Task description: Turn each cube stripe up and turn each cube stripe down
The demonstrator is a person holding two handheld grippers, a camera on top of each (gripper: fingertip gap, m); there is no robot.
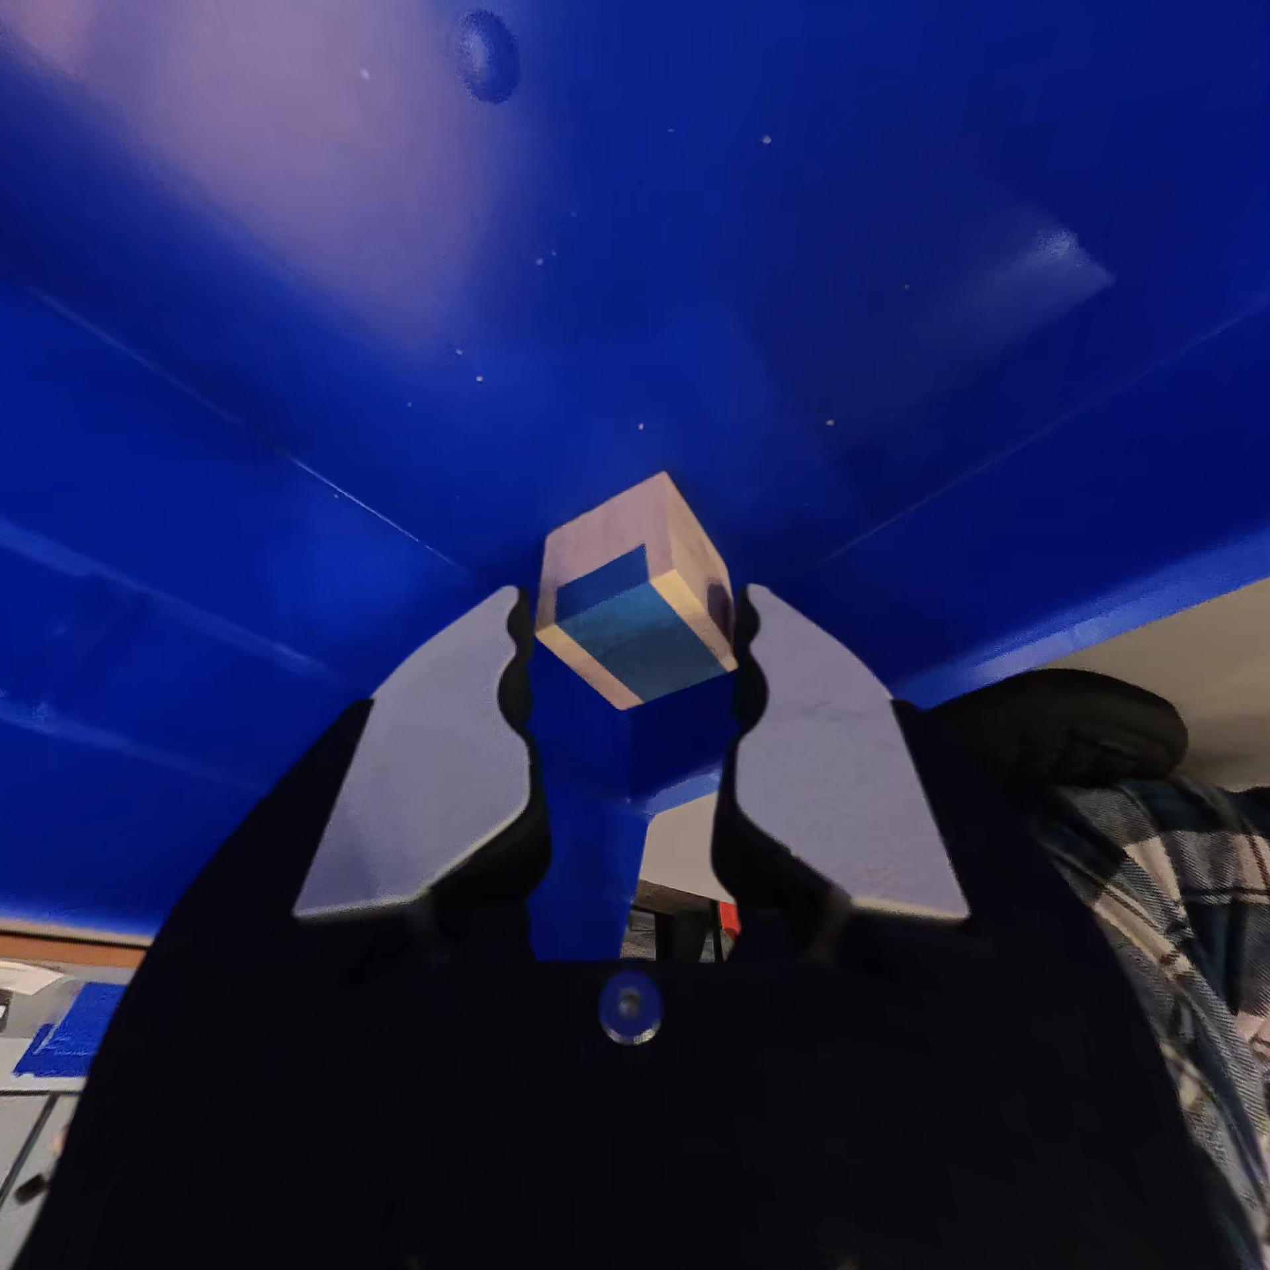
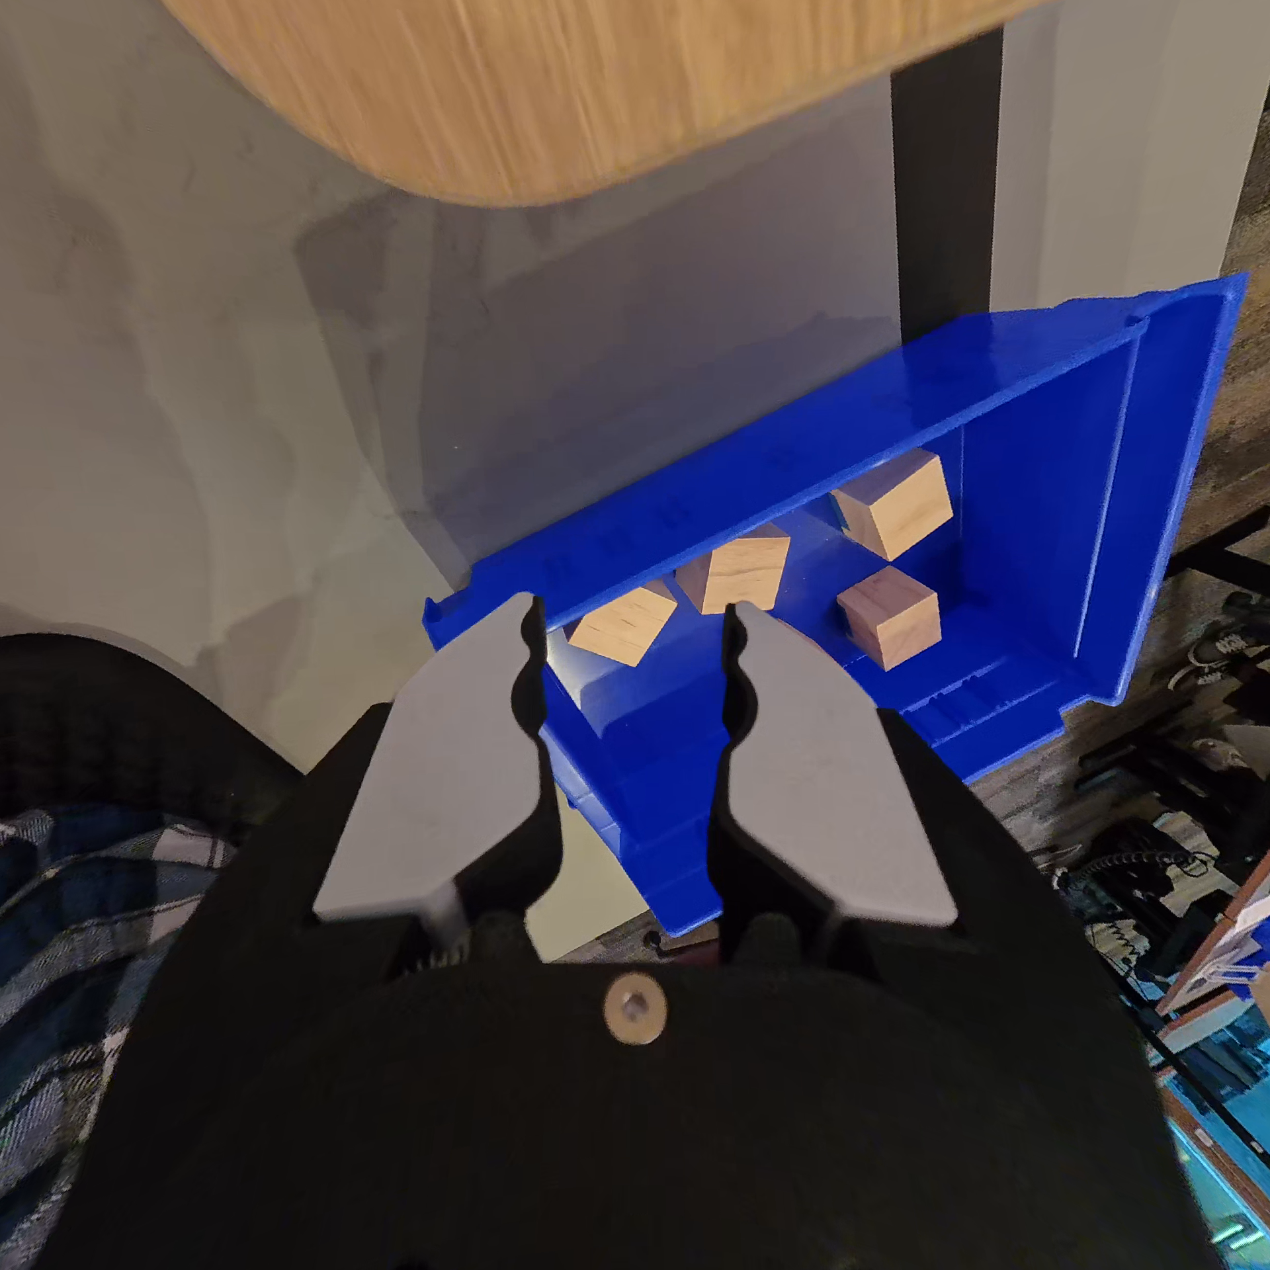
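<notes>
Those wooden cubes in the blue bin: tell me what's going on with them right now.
A person is working with a hand-held claw in each hand. The left claw is inside the blue bin, its fingers flanking a tilted wooden cube with a blue stripe facing the camera; whether they press on it is unclear. The right claw is open and empty in front of the bin, where four cubes show, including one off to the right.

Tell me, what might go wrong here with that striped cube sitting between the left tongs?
1. The striped cube sits cornerwise between the left tongs, and I cannot tell whether the pads press it. Closing on corners might let it twist or slip.
2. The blue bin lies tipped on its side, so the four plain-looking cubes, such as this one, could be knocked about by the open right tongs near its rim.
</notes>
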